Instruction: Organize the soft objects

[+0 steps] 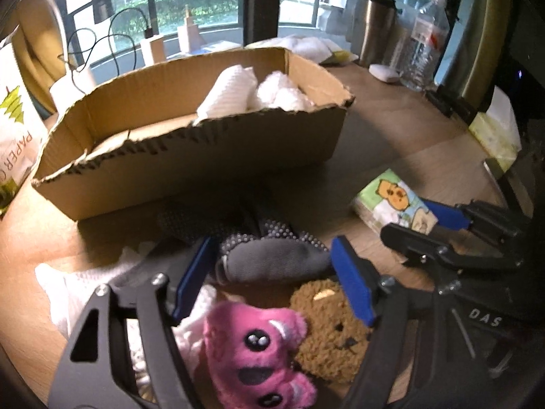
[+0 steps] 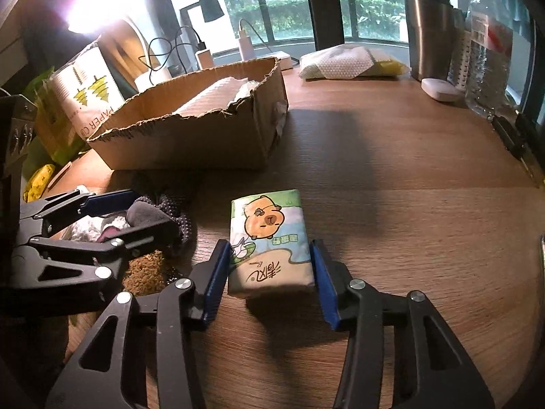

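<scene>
Under left gripper [image 1: 269, 283] spread over grey sock [image 1: 269, 262], pink plush [image 1: 259, 351] unseen from right gripper [image 2: 269, 272], pinching tissue pack [image 2: 269, 238]

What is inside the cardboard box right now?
The cardboard box holds a white folded towel and a fluffy white bundle at its right end. The left part shows bare floor. The near wall hides whatever lies low behind it.

A home, most likely a living space with a wooden desk [image 2: 408, 170] pushed against a wide window [image 2: 289, 10] that looks out past a railing onto green hedges. At the far right stand a steel travel mug [image 2: 429, 30] and a water bottle [image 2: 487, 51] (ordinary household clutter); chargers [image 2: 245, 42] with cables sit at the far left.
</scene>
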Action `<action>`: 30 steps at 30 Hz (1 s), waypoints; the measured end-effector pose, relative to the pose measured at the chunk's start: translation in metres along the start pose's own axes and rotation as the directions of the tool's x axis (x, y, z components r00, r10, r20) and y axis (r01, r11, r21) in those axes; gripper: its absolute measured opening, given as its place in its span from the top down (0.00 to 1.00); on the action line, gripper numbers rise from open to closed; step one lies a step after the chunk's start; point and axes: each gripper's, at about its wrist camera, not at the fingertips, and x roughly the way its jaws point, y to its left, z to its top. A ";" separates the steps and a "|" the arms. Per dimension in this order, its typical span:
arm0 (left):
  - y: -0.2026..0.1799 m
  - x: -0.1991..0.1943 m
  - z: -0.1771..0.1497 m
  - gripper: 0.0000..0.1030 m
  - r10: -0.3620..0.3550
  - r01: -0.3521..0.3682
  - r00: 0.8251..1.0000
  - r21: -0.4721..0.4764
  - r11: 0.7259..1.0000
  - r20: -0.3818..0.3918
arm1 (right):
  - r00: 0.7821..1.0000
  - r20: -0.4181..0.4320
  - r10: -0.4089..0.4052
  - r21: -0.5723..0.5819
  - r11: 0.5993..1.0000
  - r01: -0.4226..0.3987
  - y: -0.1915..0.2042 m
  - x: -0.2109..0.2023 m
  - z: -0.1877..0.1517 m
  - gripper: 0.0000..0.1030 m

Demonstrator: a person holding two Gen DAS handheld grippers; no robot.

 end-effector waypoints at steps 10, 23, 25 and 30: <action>-0.009 0.005 -0.001 0.18 0.009 -0.008 1.000 0.052 0.999 -0.004 | 1.000 0.020 -0.016 0.034 0.999 0.015 -0.010 -0.009 -0.004 0.52; -0.004 -0.010 -0.012 0.59 -0.004 -0.002 0.999 0.110 0.994 0.054 | 0.999 0.045 -0.026 0.054 0.998 0.024 -0.012 -0.025 -0.005 0.52; -0.003 -0.015 -0.013 0.61 -0.030 0.024 0.998 0.097 0.995 0.061 | 0.998 0.053 -0.021 0.051 0.999 0.019 -0.010 -0.028 -0.004 0.52; -0.002 -0.030 -0.012 0.61 -0.082 0.077 0.993 0.067 0.995 0.082 | 0.997 0.076 -0.019 0.044 0.999 0.015 -0.005 -0.038 -0.002 0.53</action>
